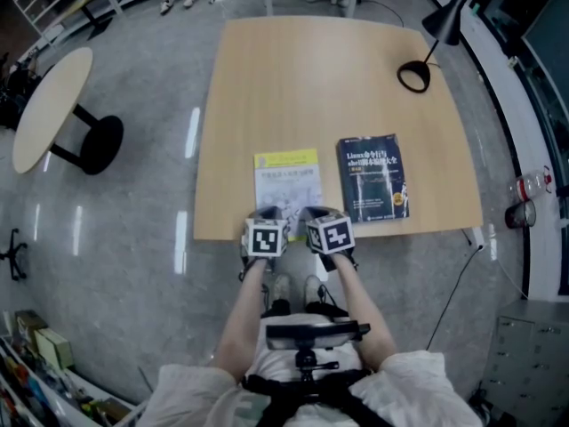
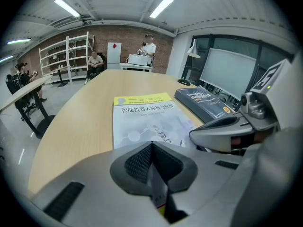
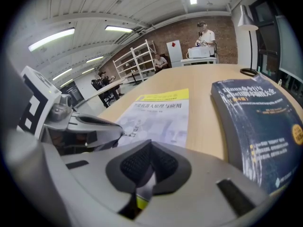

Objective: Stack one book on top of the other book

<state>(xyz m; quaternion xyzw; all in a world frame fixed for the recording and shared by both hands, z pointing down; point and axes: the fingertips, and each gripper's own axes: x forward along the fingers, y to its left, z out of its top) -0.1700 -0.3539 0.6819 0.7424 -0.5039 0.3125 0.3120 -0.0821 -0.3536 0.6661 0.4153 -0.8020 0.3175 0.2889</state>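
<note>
A white book with a yellow top band (image 1: pixel 286 178) lies flat near the front edge of the wooden table (image 1: pixel 293 78). To its right, a thicker dark blue book (image 1: pixel 374 176) lies flat, a gap of bare wood between them. My left gripper (image 1: pixel 267 215) and right gripper (image 1: pixel 313 213) sit side by side at the white book's near edge. In the left gripper view the left gripper (image 2: pixel 152 148) is shut with the white book's (image 2: pixel 144 119) edge pinched between the pads. The right gripper (image 3: pixel 150 148) is likewise shut on that white book's (image 3: pixel 161 115) edge, the blue book (image 3: pixel 258 126) at its right.
A black desk lamp (image 1: pixel 436 38) stands at the table's far right corner. A round side table (image 1: pixel 49 105) stands off to the left on the grey floor. Shelving and several people are at the far brick wall (image 2: pixel 94 56).
</note>
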